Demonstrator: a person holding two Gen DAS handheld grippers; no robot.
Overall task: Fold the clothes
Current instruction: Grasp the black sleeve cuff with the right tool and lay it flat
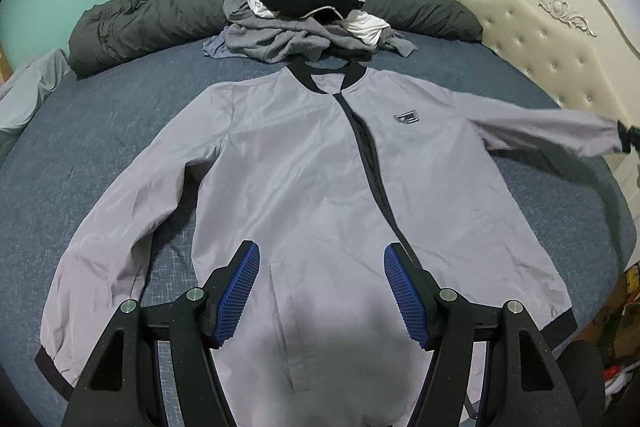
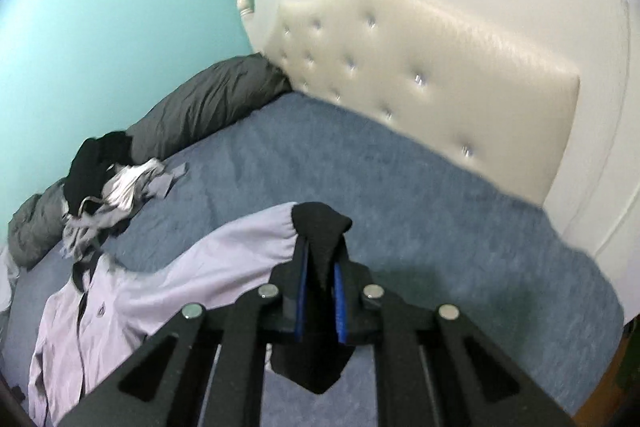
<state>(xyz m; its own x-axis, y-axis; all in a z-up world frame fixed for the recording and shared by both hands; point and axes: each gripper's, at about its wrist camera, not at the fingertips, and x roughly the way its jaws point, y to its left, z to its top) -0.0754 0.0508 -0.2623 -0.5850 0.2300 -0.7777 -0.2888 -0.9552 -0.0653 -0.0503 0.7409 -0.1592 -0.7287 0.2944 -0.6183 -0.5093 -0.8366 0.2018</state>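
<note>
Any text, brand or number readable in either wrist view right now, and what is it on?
None can be read.
Chest badge on the grey jacket: a small dark emblem, too small and blurred to make out any lettering in either view.
No labels show on the clothes pile or the headboard.

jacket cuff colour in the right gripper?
Black cuff, on a light grey jacket; clearest in the right wrist view.
</note>
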